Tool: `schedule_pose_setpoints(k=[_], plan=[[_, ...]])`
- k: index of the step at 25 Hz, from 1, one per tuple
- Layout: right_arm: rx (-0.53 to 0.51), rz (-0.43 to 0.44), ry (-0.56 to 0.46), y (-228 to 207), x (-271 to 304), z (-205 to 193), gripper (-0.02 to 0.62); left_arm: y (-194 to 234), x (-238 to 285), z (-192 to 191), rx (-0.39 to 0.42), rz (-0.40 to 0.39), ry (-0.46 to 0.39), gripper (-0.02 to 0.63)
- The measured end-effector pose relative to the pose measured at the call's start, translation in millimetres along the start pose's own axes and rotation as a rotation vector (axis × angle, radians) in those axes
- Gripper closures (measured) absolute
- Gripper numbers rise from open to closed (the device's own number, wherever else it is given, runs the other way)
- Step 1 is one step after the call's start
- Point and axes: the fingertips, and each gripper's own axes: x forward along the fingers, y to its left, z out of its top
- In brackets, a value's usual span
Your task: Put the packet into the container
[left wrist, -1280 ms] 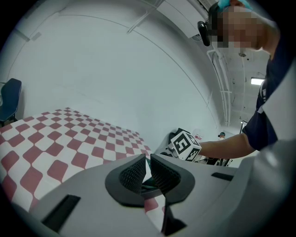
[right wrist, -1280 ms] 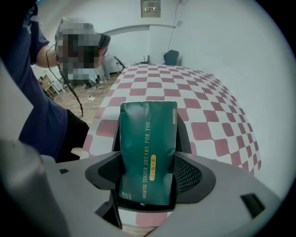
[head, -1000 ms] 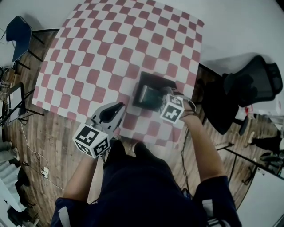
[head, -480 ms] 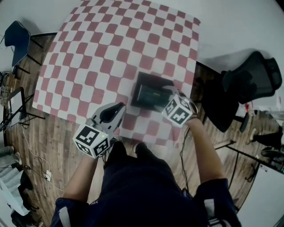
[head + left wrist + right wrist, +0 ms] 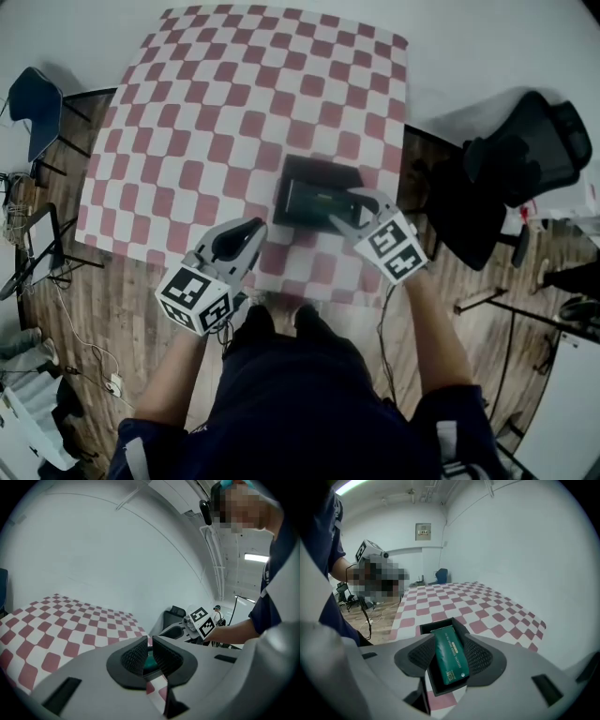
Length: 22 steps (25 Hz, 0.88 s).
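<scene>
Green packet [image 5: 451, 660] lies flat in the black container [image 5: 314, 165] near the tabletop's [image 5: 206, 112] front edge, so the task looks all but done, with only pulling clear seemingly left. Right gripper [image 5: 345, 208] hovers at the container's near rim, jaws closing, the packet between them but untouched. Left gripper [image 5: 249, 227] hangs well apart, jaws nearly together, empty. Only the right gripper view shows the packet's print. Only the head view shows where the container sits.

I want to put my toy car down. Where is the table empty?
The far half of the checkered table and its left side, beyond the black container, are bare. It is crowded toward the right of the near edge, where the container holds the green packet.
</scene>
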Motion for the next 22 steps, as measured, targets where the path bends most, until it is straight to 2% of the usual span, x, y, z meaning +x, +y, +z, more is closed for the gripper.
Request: schedule_pose_setpoints(k=[12, 22], plan=[[0.159, -0.161, -0.185, 15, -59, 16, 0.535, -23, -13, 10, 0.067, -0.063, 0.01, 0.555], [0.242, -0.232, -0.293, 44, -94, 25, 0.578, -33, -26, 12, 0.109, -0.111, 0.017, 0.554]])
